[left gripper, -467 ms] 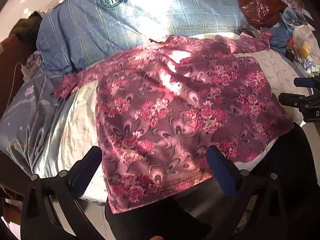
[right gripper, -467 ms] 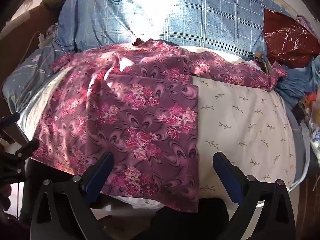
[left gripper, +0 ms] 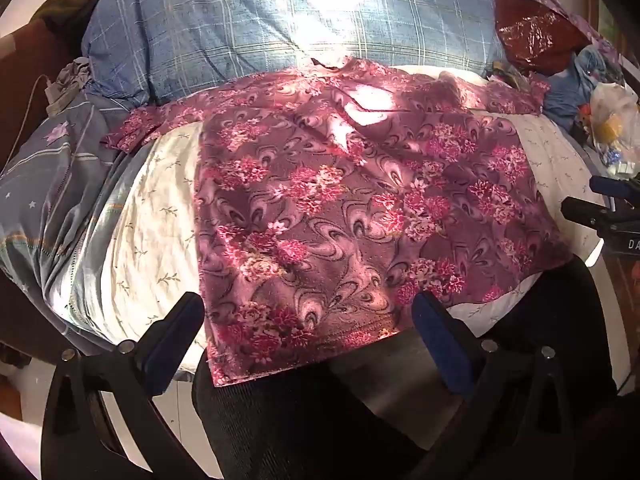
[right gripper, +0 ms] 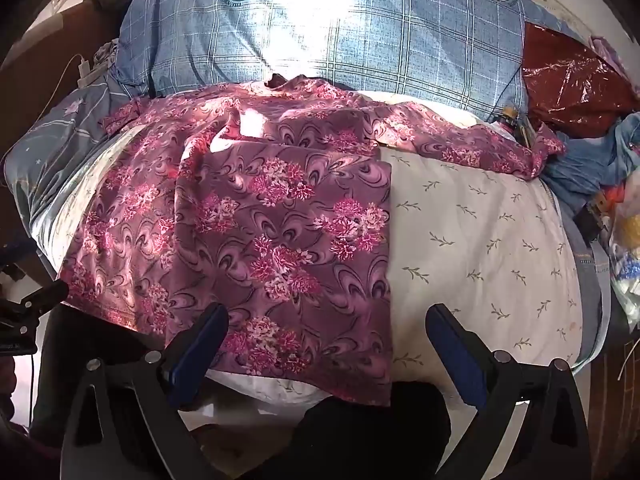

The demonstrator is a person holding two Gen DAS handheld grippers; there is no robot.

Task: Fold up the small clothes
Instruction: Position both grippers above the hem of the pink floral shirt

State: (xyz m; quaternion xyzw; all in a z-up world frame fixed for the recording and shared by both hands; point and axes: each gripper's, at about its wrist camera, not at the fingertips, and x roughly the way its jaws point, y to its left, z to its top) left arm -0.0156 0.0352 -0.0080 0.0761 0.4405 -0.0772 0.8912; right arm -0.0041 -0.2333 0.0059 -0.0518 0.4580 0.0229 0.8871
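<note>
A purple shirt with pink flowers (left gripper: 352,208) lies spread on a white leaf-print sheet (left gripper: 152,216), collar toward the far pillow, both sleeves stretched out sideways. My left gripper (left gripper: 308,320) hovers open over the shirt's near hem, nothing between its blue pads. In the right wrist view the shirt (right gripper: 272,232) covers the left half of the sheet (right gripper: 480,240). My right gripper (right gripper: 328,332) stands open above the shirt's near right corner, not touching it. The right gripper (left gripper: 600,204) also shows at the right edge of the left wrist view.
A big blue plaid pillow (right gripper: 360,36) lies behind the shirt. A dark red plastic bag (right gripper: 572,84), blue clothes (right gripper: 592,160) and a clear bag (left gripper: 612,120) crowd the right side. A grey-blue star-print cover (left gripper: 44,184) lies left. The person's dark-clothed legs (left gripper: 300,420) are at the near edge.
Both grippers have drawn slightly nearer to the shirt's near hem. The shirt itself has not moved, and both grippers stay open.
</note>
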